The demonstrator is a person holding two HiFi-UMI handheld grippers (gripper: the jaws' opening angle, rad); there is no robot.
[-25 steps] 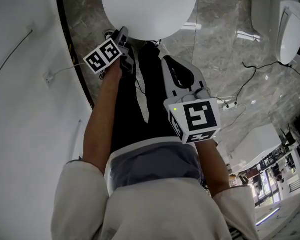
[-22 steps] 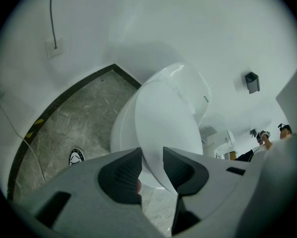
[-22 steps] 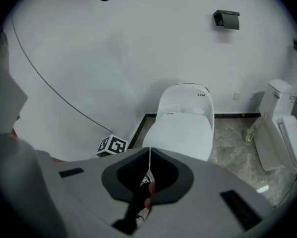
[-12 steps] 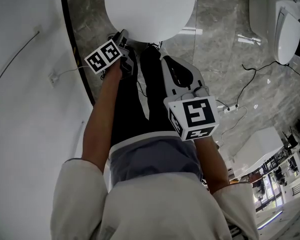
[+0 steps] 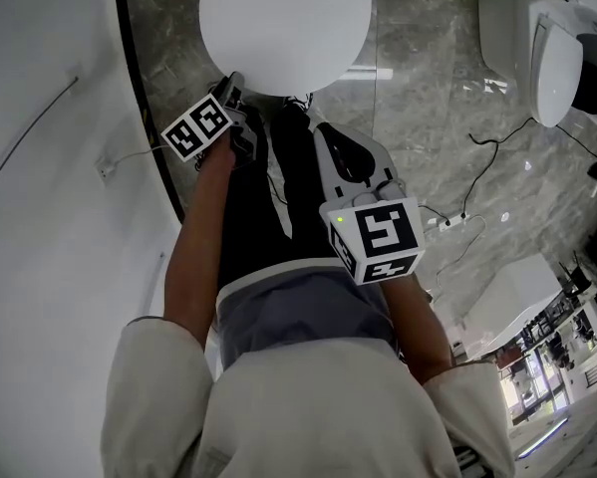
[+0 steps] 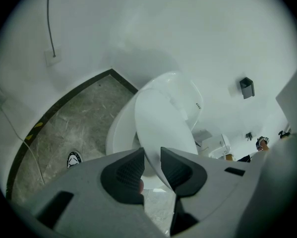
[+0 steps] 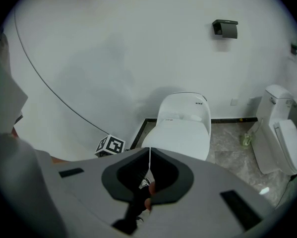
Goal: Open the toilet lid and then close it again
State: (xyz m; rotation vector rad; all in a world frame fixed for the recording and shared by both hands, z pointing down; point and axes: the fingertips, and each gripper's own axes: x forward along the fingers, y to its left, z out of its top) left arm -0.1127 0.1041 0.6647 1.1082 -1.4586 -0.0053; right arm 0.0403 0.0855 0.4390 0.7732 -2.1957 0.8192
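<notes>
Closing in over the last second, the left gripper [image 6: 152, 166] now has its jaws pinched on the front rim of the toilet lid [image 6: 160, 128]. In the head view the lid's white oval sits a little further left and looks narrower than a second ago. The lid belongs to the toilet that stands against the white wall, and its front edge is tilted clear of the bowl [image 6: 117, 133], only part of the way up. The opening step therefore seems to be in hand and barely begun, with the closing still to come. The next move likely calls for carrying the rim up and back in an arc about the hinge. The grip should turn with the lid so the thin edge does not slip from the pads. The right gripper [image 7: 149, 168] has its jaws pressed together on nothing and hangs just beside the left, short of the lid. Both forearms reach forward and down from the person's chest, with the grippers pointing steeply downward over the grey marble floor [image 5: 428, 98].
</notes>
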